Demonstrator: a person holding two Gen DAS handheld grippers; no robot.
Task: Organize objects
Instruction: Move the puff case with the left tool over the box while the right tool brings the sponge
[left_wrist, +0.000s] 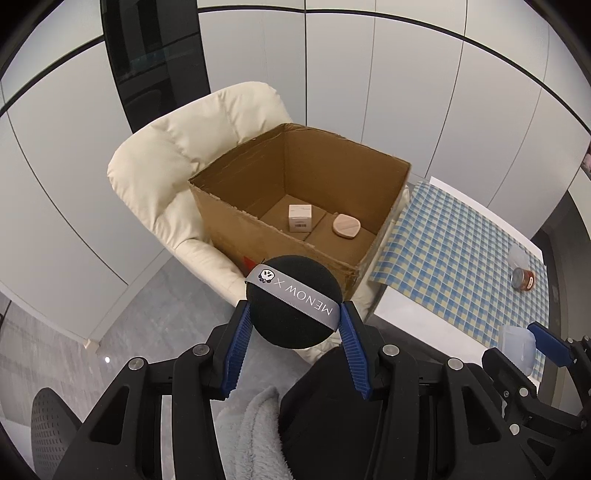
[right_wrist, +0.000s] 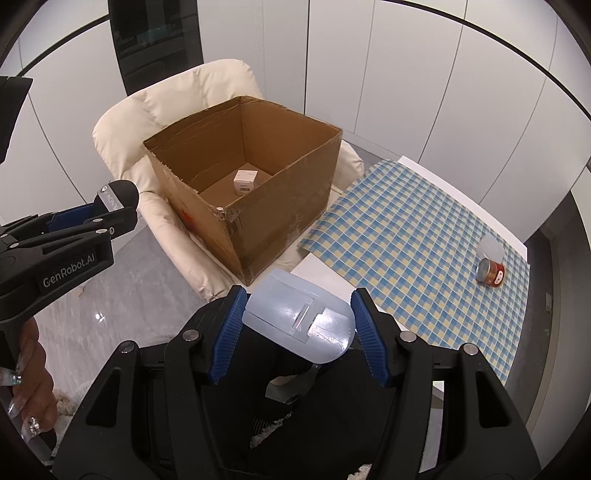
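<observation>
Black powder puff (left_wrist: 293, 301) is pinched by the left claw (left_wrist: 293, 323), a clear case (right_wrist: 299, 319) by the right claw (right_wrist: 299, 325); both should be lowered deep into the cardboard box (left_wrist: 236, 225) before being let go.

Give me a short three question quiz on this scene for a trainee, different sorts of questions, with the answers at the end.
1. True or false: the cardboard box sits on the checked tablecloth.
2. What does the left gripper hold? A) a tin B) a black sponge ball C) a small white carton
3. Name the pale item between the right gripper's fingers.

Key: 1. False, it rests on the cream armchair. 2. B, the black sponge ball. 3. A translucent plastic case.
</observation>
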